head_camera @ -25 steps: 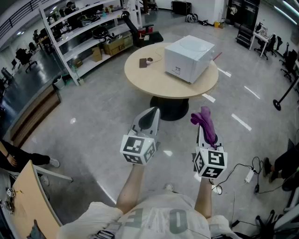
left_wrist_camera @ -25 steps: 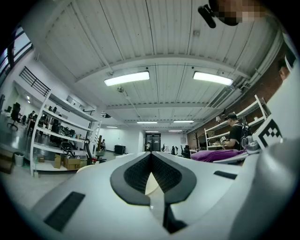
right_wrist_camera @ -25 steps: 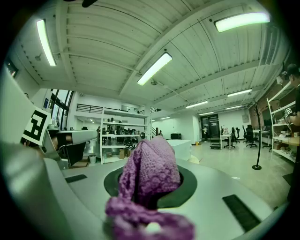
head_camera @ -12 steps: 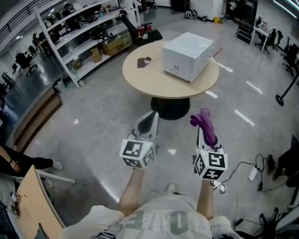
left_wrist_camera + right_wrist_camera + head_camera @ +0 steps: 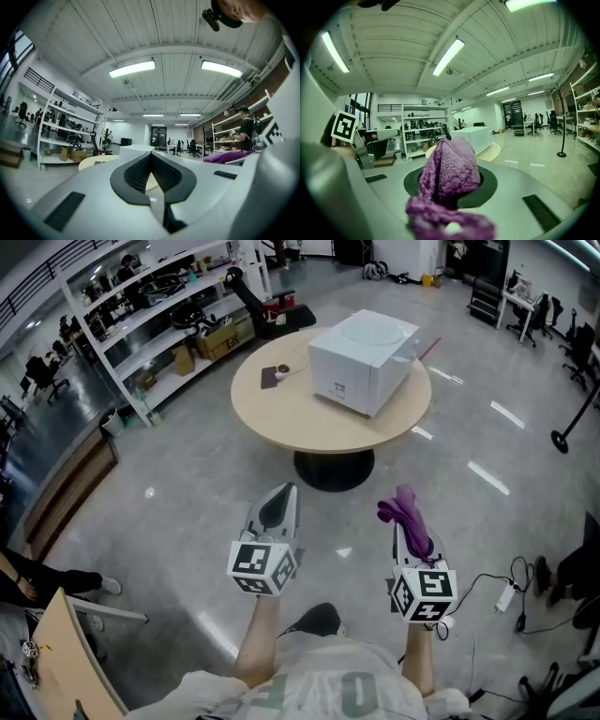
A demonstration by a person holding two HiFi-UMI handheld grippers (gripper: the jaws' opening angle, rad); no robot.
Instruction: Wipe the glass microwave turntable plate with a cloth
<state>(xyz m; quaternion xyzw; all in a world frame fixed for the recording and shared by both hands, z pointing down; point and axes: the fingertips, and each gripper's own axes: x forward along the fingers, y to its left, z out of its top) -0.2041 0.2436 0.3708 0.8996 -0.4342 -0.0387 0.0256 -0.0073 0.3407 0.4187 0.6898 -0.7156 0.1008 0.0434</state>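
A white microwave [image 5: 363, 359] stands on a round beige table [image 5: 309, 413] some way ahead of me; it also shows far off as the white microwave [image 5: 474, 137] in the right gripper view. No glass turntable plate is visible. My right gripper [image 5: 405, 507] is shut on a purple cloth [image 5: 405, 510], which bunches up between its jaws as the purple cloth [image 5: 449, 178]. My left gripper [image 5: 279, 501] is held beside it over the floor, jaws closed together and empty. Both grippers are well short of the table.
A small dark object [image 5: 270, 376] with a cable lies on the table's left side. Metal shelving [image 5: 155, 306] with boxes runs along the back left. Cables and a power strip [image 5: 497, 592] lie on the floor at the right. A wooden desk corner [image 5: 66, 652] sits at lower left.
The table and microwave have shifted slightly left and nearer in the head view as I step forward. Both grippers keep their pose, the cloth still held.
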